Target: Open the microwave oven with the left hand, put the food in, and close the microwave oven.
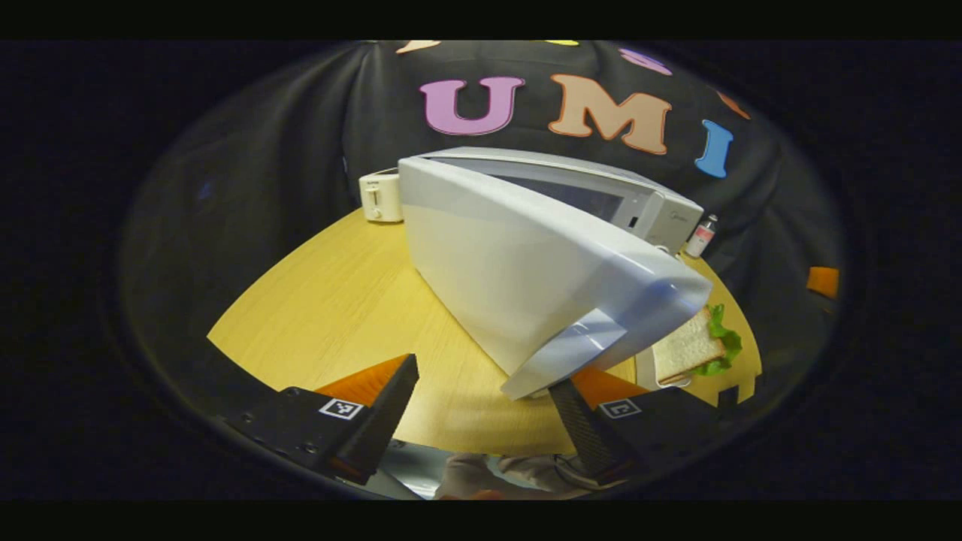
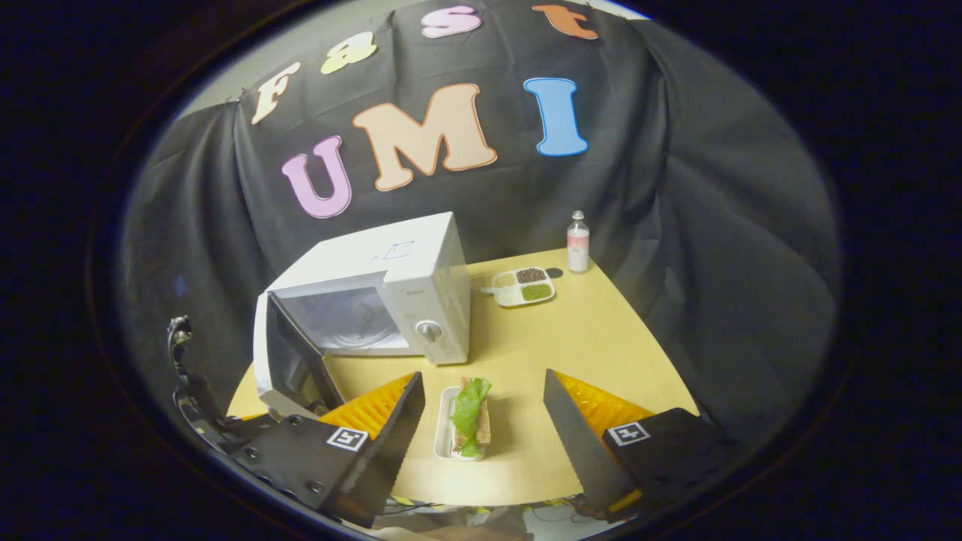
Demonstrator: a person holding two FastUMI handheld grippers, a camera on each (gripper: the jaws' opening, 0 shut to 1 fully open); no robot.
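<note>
Toaster (image 1: 381, 197): small, boxy, pale, at the table's far left edge, behind the microwave oven
Table (image 1: 338, 300): smooth light wood grain, rounded edge
Left gripper (image 1: 481, 409): jaws wide apart, holding nothing, fingers level just before the door's free edge; whether they touch it I cannot tell
Door (image 1: 526, 278): glossy white slab with a dark window on its inner face, swung open to the left on its hinge
Microwave oven (image 2: 391, 300): white box, round knob on the right panel, pale cavity open to view
Sandwich (image 2: 470, 417): toasted bread with a green lettuce leaf, on a narrow white tray in front of the oven, outside it
Right gripper (image 2: 485, 417): jaws spread wide, empty, hanging above the sandwich
Sectioned dish (image 2: 522, 285): white, three fillings, right of the oven
Bottle (image 2: 577, 242): small, clear, upright near the back edge
</note>
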